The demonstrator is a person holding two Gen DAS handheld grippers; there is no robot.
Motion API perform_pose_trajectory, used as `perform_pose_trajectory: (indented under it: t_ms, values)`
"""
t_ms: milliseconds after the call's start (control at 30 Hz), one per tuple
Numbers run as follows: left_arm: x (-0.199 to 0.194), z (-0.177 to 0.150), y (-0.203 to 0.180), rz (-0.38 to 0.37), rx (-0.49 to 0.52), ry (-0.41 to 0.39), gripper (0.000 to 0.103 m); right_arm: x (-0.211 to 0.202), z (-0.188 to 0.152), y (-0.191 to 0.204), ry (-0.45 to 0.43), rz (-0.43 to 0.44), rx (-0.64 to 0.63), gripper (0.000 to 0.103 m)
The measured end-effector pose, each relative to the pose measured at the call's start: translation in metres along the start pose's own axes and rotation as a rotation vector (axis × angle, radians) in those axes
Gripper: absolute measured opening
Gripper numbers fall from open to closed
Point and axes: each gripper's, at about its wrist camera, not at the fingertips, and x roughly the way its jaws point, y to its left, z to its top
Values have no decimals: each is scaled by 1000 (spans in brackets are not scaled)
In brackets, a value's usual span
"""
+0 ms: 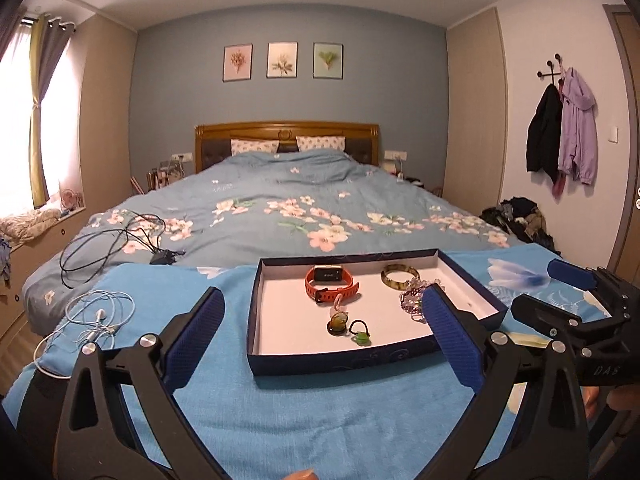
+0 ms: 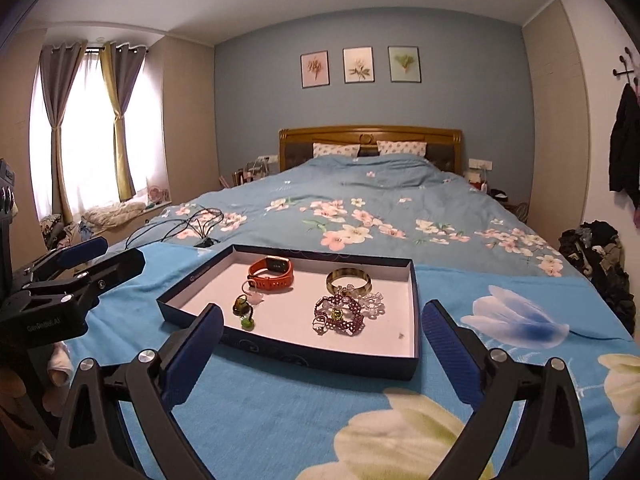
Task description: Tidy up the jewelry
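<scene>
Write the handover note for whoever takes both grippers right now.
Left gripper: open, empty, back from the box.
Right gripper: open, empty, also back from it.
Box sits on the blue towel at the foot of the bed.
In it: orange watch, bangle, purple beads, clear beads, two small pendants.
Done: all jewelry in view is in the box.
Left: the bead strands lie tangled in a heap; separate them if wanted. White earphones lie outside, on the towel.
</scene>
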Motion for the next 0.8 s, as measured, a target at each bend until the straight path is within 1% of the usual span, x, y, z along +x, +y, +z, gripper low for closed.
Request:
perform_pose_trajectory:
  t_ms: [200, 333, 400, 567, 800]
  values:
    - [-28, -2, -8, 10, 8, -49, 97, -9, -9, 6, 1, 1, -5, 96]
    - [-39, -4, -12, 9, 5, -57, 97, -13, -11, 8, -13, -2, -1, 96]
    - [-42, -4, -12, 21, 10, -62, 97, -16, -10, 7, -25, 1, 6, 96]
    - [-49, -5, -12, 33, 2, -81, 97, -19, -11, 9, -23, -2, 5, 96]
    - [-52, -9, -13, 53, 12, -87, 97, -22, -9, 11, -38, -2, 2, 96]
